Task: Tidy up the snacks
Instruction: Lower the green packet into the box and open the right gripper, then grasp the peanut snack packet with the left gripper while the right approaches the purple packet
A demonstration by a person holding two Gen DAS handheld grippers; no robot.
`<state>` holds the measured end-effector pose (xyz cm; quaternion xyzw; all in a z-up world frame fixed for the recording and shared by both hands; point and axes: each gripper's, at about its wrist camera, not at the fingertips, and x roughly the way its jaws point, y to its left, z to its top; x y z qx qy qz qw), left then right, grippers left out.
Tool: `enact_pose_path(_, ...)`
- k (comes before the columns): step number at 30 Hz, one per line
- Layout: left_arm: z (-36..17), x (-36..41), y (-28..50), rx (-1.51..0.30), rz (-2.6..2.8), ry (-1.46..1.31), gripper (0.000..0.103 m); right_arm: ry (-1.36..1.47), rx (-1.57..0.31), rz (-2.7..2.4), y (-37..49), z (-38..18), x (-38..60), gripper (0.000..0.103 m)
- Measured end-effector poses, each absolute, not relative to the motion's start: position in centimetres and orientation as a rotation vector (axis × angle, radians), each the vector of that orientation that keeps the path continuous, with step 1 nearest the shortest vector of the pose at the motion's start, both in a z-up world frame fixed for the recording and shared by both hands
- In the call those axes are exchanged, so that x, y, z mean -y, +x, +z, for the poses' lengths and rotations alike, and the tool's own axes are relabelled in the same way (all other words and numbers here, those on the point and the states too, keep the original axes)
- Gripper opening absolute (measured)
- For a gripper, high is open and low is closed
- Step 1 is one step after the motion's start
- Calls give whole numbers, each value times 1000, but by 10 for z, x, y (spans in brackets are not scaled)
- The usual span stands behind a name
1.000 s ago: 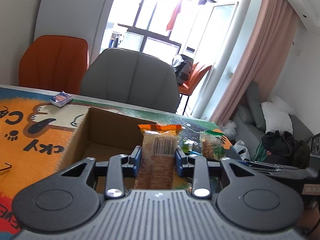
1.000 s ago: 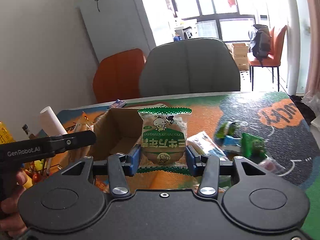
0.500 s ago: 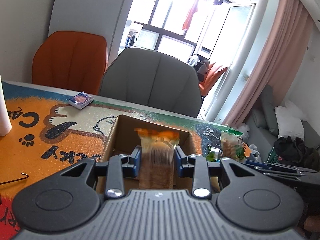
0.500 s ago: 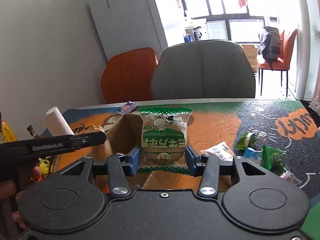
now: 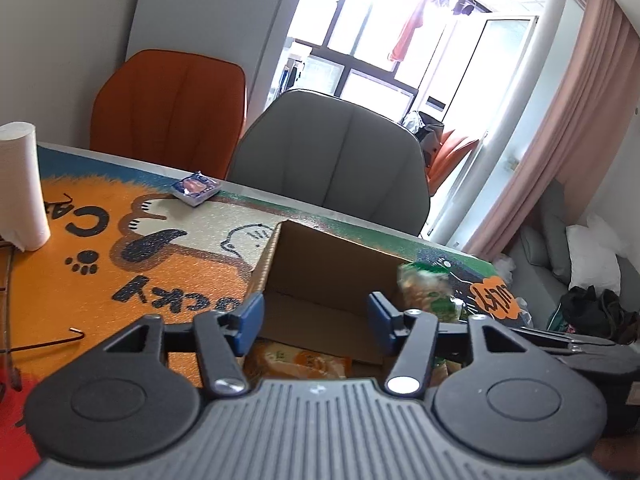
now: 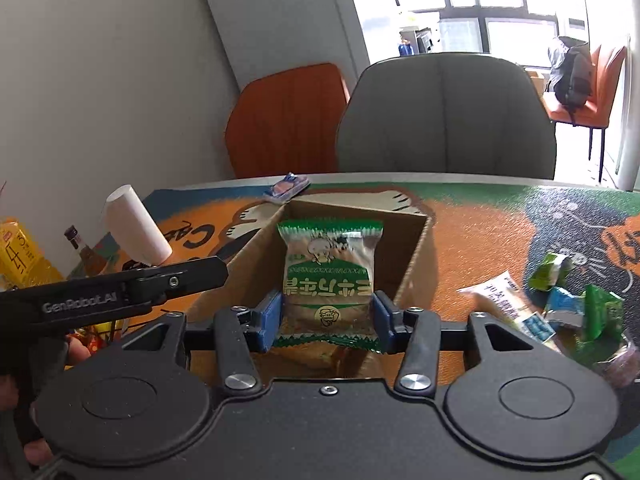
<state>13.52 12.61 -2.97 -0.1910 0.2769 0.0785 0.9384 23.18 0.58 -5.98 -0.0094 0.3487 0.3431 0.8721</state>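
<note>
An open cardboard box (image 5: 320,268) (image 6: 416,256) stands on the cartoon-print table mat. My left gripper (image 5: 314,320) hovers over its near edge. Its jaws are opening and nothing is between them. Below it, on the box floor, lies an orange snack pack (image 5: 296,362). My right gripper (image 6: 328,316) holds a green snack pack (image 6: 328,276) upright over the box. Its jaws are opening, but the blue pads still touch the pack's sides. In the left wrist view that green pack (image 5: 428,288) is a blur at the box's right side.
A white paper roll (image 5: 22,184) and a small blue packet (image 5: 196,188) lie on the mat beyond the box. Several loose snack packs (image 6: 560,304) lie right of it. Bottles (image 6: 76,244) stand at the far left. A grey chair (image 6: 444,116) and an orange chair (image 6: 284,116) line the far edge.
The left jaws have spread, and the orange pack has left them and now lies in the box. Both grippers have moved further over the box. The right jaws have widened slightly.
</note>
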Motion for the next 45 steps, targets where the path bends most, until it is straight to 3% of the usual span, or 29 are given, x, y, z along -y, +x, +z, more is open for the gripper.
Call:
enact_pose_path(3,-29,-127,130,-554,171,-381,75,-27,-713,686,229,-58,-5,65)
enact_pose_path(5,-29,-126,128,-552,184,-379,80,-22,-710,678,227,-56,-1,68)
enact_pose_path(7,-31,-127,127,-559,184,-386,82,-19,-707,667,226,-55,5,70)
enact_pose_path(9,-33,-127,127,-568,190,-398,83,-22,-703,645,224,-53,12,80)
enact_pose_path(18,-37,-111,124,-611,182,-400,87,5,-674,570,217,-46,54,103)
enact_pose_path(24,-37,-94,121,-608,162,-396,103,18,-686,511,214,-47,80,103)
enact_pose_path(45,-35,3,127,-655,2,-270,103,108,-692,393,202,-59,178,103)
